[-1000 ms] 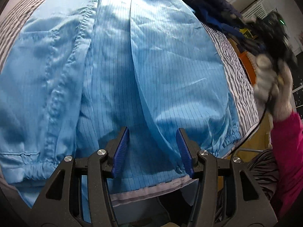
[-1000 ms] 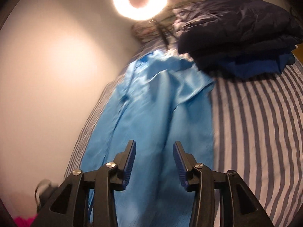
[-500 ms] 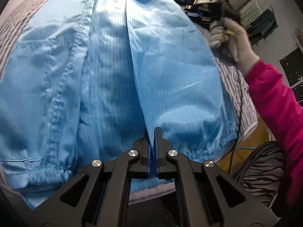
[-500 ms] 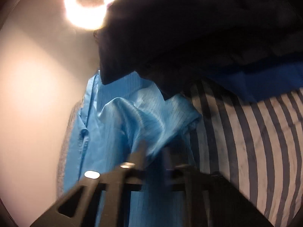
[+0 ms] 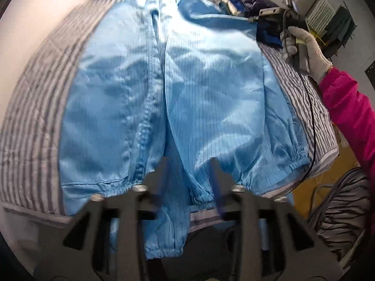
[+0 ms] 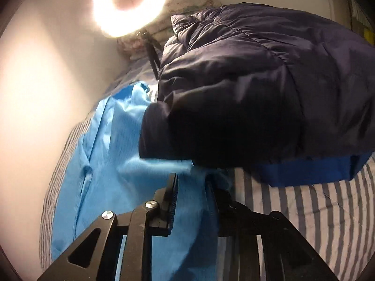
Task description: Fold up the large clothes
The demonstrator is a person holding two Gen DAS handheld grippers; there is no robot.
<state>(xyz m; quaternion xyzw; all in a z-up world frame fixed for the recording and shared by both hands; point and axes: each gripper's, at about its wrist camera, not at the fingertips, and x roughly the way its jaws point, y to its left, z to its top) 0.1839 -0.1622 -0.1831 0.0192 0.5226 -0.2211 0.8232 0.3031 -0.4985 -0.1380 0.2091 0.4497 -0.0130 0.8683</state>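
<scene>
A large light-blue pinstriped garment (image 5: 211, 89) lies spread flat on the striped bed, its elastic hem (image 5: 297, 161) at the near edge. My left gripper (image 5: 189, 171) hovers blurred above the hem. Its jaws are opening, and the cloth lies below them, not pinched. In the right wrist view the same garment (image 6: 112, 164) runs along the wall side. My right gripper (image 6: 191, 187) sits at the garment's far corner, beside the navy jacket. Its jaws are opening too, with loose blue fabric between the fingers (image 6: 172, 194). A gloved hand (image 5: 302, 44) with a pink sleeve (image 5: 346, 107) holds that right tool.
A navy puffer jacket (image 6: 257, 82) is piled on a darker blue folded item (image 6: 304, 171) on the striped sheet (image 6: 304, 222). A ring light (image 6: 131, 2) on a tripod stands at the bed's head by the wall. The bed's edge and a striped bundle (image 5: 339, 210) lie near right.
Both grippers were shut on the blue fabric half a second ago and now stand apart. The left one has lifted and drawn back. The right one has moved close to the navy jacket.
</scene>
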